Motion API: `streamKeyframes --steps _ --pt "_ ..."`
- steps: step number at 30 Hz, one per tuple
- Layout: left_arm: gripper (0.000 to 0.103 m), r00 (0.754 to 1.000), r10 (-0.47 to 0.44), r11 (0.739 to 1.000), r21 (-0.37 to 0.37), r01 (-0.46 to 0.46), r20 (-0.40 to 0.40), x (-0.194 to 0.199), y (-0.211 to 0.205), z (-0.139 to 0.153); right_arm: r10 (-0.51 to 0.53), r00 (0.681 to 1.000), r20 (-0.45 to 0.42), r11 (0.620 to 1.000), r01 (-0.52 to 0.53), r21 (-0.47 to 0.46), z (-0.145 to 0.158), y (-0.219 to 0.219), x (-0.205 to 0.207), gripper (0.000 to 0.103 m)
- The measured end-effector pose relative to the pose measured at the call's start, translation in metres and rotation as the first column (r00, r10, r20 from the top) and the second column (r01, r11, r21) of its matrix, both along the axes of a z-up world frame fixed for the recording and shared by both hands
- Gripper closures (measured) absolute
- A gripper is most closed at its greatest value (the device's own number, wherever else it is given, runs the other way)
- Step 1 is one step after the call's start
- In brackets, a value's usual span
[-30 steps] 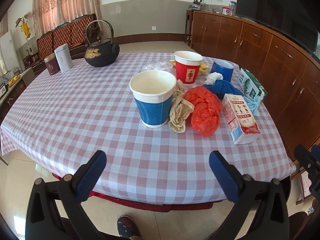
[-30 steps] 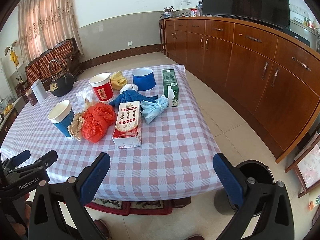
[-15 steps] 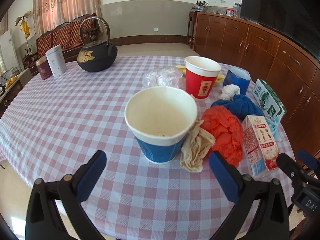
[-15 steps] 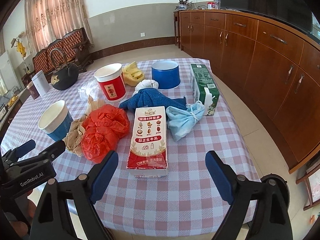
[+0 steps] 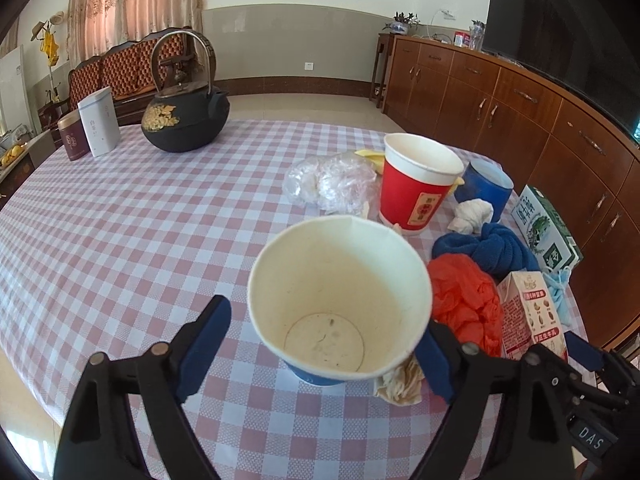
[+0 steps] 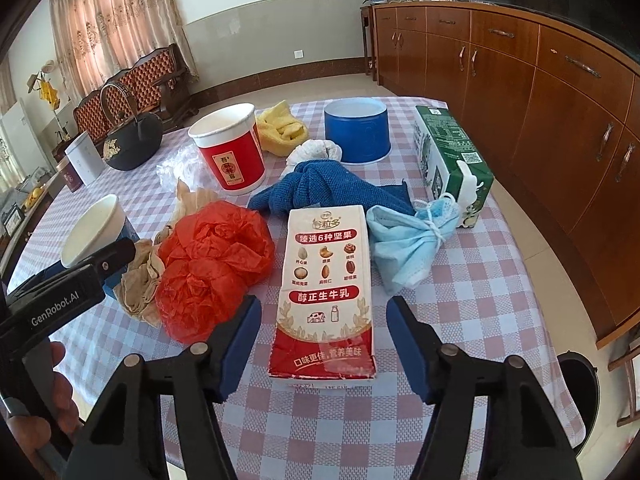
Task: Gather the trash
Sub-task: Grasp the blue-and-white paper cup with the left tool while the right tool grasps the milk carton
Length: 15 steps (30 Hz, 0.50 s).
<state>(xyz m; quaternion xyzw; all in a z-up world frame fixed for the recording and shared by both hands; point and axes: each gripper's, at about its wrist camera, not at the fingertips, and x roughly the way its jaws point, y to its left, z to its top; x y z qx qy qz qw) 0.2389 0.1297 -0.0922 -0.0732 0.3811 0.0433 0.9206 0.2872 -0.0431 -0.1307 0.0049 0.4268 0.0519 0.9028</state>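
**Operator:** Left wrist view first. My left tongs (image 5: 320, 344) have just been closing, with the paper cup (image 5: 340, 296) standing upright between the jaws. The right pad looks to be at the cup's wall, though the rim hides the contact; the left pad stands apart at nine o'clock. So not a grip yet, I'd say.

**Observer:** And the right?

**Operator:** The right tongs (image 6: 322, 340) have also just been closing, around the near end of the milk carton (image 6: 326, 292). The carton lies flat on the checked table (image 6: 500, 300). Both pads are clear of its sides, so nothing is held. Its long axis runs toward twelve o'clock, straight along the way the tongs point, which is what the pinch turns on: the jaws cross the narrow width.

**Observer:** Which hand suits which piece?

**Operator:** Each already has its own. The crumpled brown paper (image 5: 400, 380) and the red plastic bag (image 6: 212, 268) sit between the two, at about ten o'clock from the right tongs.

**Observer:** Any writing?

**Operator:** The carton reads "臻选6种坚果" and "醇正生牛乳". The left tool, seen from the right wrist, carries "GenRobot.AI". The print on the green carton (image 6: 452, 160) at two o'clock is too small to read.
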Motion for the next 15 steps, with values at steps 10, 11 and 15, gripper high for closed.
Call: streamKeyframes --steps 10,11,15 --pt "0.043 0.998 -0.048 0.999 -0.011 0.049 0.027 0.0010 -0.0039 -0.0011 0.005 1.000 -0.006 0.999 -0.005 0.034 -0.0052 -0.0010 0.0040 0.051" --pt "0.044 0.998 -0.049 0.999 -0.017 0.050 0.030 0.0001 -0.0028 -0.0012 0.006 1.000 -0.006 0.999 -0.006 0.038 -0.0054 -0.0019 0.0038 0.052" --pt "0.046 0.998 -0.044 0.998 -0.036 0.046 0.049 -0.0066 0.0017 0.0021 0.011 1.000 -0.005 0.997 -0.011 0.076 -0.0049 -0.0064 -0.0007 0.052"
